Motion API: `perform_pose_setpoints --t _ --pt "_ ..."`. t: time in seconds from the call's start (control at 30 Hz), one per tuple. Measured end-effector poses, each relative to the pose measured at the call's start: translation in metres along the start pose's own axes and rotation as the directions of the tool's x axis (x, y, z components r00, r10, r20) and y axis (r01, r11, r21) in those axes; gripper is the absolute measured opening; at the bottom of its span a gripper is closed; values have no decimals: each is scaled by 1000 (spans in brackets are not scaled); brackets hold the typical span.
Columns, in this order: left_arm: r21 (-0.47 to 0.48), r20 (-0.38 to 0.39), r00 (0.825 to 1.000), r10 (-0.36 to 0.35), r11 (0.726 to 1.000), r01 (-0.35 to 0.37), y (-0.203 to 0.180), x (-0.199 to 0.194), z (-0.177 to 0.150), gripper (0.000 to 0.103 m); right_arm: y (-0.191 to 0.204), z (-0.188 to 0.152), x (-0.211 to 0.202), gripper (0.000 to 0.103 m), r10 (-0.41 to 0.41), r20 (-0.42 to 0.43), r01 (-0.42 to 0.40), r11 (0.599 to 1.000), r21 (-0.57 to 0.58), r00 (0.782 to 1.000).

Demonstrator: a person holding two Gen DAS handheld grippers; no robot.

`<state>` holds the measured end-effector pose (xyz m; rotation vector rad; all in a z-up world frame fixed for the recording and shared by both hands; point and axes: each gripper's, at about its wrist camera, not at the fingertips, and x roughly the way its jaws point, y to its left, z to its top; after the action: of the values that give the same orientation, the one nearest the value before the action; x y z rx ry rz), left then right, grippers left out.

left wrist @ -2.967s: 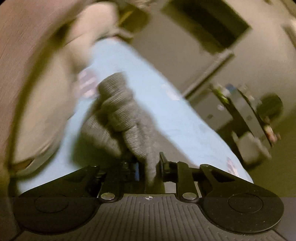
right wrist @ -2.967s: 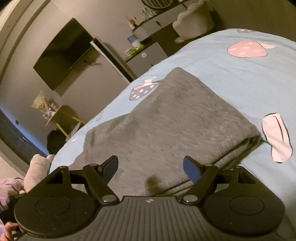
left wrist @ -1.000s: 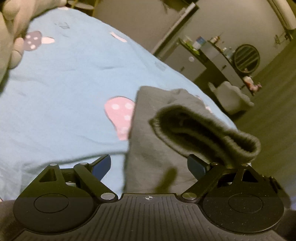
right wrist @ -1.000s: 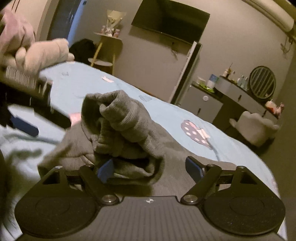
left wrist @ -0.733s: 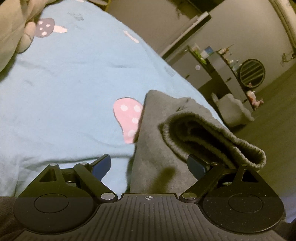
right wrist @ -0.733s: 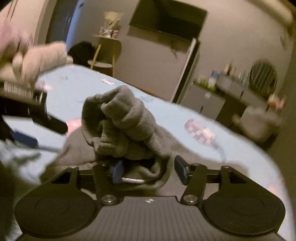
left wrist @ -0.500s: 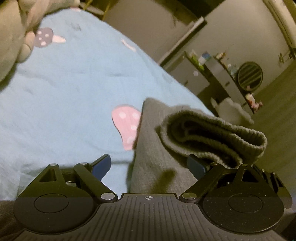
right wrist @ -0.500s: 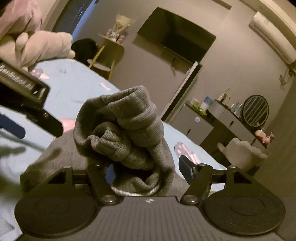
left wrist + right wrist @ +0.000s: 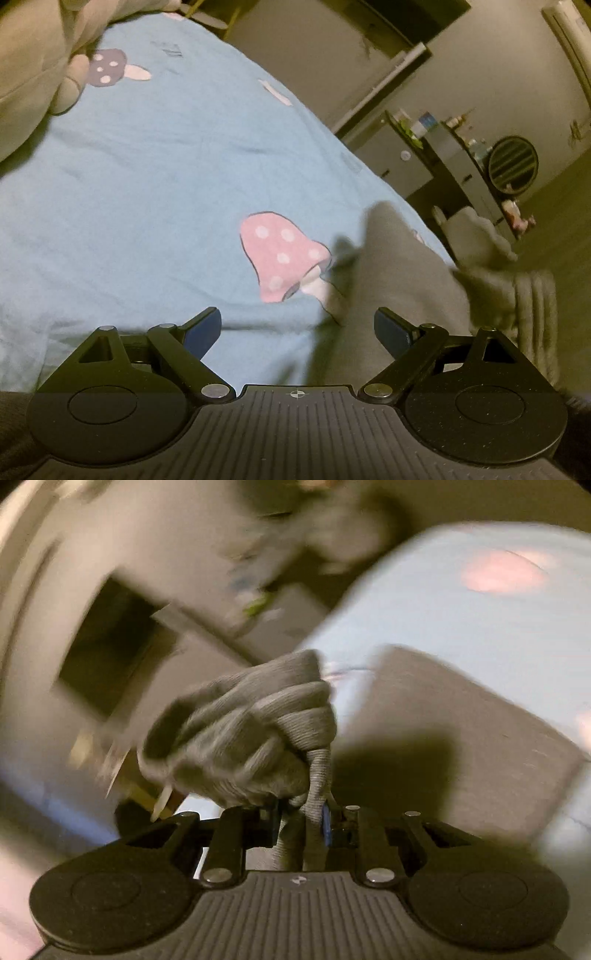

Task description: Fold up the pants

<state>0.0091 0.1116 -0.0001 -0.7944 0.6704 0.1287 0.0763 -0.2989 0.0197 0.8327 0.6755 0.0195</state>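
The right gripper is pinching a bunched ribbed cuff of the grey knitted pants, while the left gripper is hovering wide open, gripping nothing, over the light-blue bedsheet, pants at 3 o'clock.

A bedroom in a home. A bed with a light blue sheet printed with pink spotted mushrooms fills most of the left wrist view. Along the far wall stands a low grey cabinet carrying small bottles and boxes (too small to identify), with a round dark-framed mirror beside it. A dark flat screen hangs on the pale wall, blurred in the right wrist view.
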Motion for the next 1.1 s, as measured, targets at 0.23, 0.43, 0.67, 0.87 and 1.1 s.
perform_pose_setpoints --t 0.23,0.43,0.67,0.87,1.1 --pt "67 -36 999 -3 998 5 -9 6 -3 94 -56 0 15 53 -36 -61 43 994 104 997" --pt "142 -75 997 -5 990 16 -19 11 -12 94 -64 8 42 76 42 -62 -28 979 201 997" --pt "217 -55 998 22 976 -10 -29 12 -19 94 -51 22 47 30 51 -71 -34 974 225 996" --pt "240 -64 998 -1 971 16 -34 11 -22 94 25 33 14 25 151 1 -151 988 23 988" --pt "406 -245 952 -183 872 272 -58 6 -48 96 75 43 -19 25 262 36 -260 964 -52 964"
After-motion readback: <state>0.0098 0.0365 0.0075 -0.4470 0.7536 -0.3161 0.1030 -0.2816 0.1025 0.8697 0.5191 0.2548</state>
